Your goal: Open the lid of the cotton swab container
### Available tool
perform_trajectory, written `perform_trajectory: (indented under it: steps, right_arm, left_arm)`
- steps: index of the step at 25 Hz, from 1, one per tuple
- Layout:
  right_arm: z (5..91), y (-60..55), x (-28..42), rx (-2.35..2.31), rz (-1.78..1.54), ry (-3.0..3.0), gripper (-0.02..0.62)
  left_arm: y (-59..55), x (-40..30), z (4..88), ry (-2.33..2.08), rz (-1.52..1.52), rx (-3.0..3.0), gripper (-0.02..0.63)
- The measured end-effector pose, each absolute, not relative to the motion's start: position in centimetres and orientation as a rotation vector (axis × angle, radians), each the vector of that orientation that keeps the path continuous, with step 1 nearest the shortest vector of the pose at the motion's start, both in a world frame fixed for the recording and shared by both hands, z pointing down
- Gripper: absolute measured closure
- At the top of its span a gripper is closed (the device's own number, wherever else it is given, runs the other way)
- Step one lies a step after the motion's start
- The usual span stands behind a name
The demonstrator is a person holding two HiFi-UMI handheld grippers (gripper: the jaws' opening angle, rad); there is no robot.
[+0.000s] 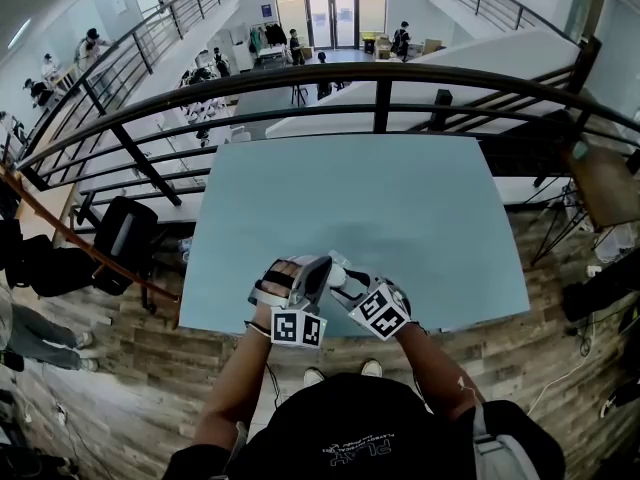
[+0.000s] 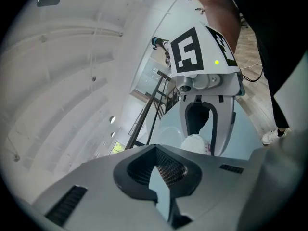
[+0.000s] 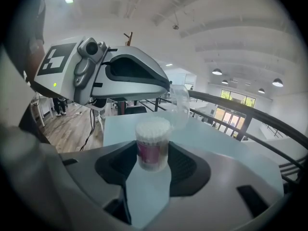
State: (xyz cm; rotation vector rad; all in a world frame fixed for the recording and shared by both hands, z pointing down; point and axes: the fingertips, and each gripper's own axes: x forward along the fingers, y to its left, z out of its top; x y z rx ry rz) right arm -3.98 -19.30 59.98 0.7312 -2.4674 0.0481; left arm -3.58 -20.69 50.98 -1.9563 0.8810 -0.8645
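Both grippers are over the near edge of the light blue table (image 1: 420, 218), close in front of the person and almost touching each other.

The right gripper (image 3: 153, 153) has its jaws wide apart and clamped on the sides of the cotton swab container (image 3: 153, 146). The container is upright with a pink label. Its top is open and the white swab heads are showing.

The left gripper (image 2: 156, 153) has its jaws fully together. The clear lid (image 3: 181, 102) hangs at its tips, up and just beside the container's mouth, not touching it. It looks pinched by the rim, but the contact point is hard to see.

The rest of the table is bare out to the far edge and both side edges, with lots of free surface ahead of the grippers. The dark metal railing (image 1: 380, 88) runs right behind the far edge, with a drop to a lower floor beyond it. There's wood floor on both sides. A black chair (image 1: 122, 238) sits off the table's left edge and a brown side table (image 1: 605, 183) is off to the right, both well apart from the grippers.
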Motion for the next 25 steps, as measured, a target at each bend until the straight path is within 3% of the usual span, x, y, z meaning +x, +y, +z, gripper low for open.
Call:
perform_trajectory:
  steps: [17,25]
  right_arm:
    - [60.0,-17.0,-5.8,0.626,-0.039,-2.464,0.385]
    - [60.2,-17.3,-5.3,0.666,0.09,-2.51,0.383]
  left_arm:
    - [-21.0,-3.6,51.3,0.874,-0.87,-1.964,0.595]
    - [-20.8,-3.4,51.6,0.875,-0.866,-2.004,0.595]
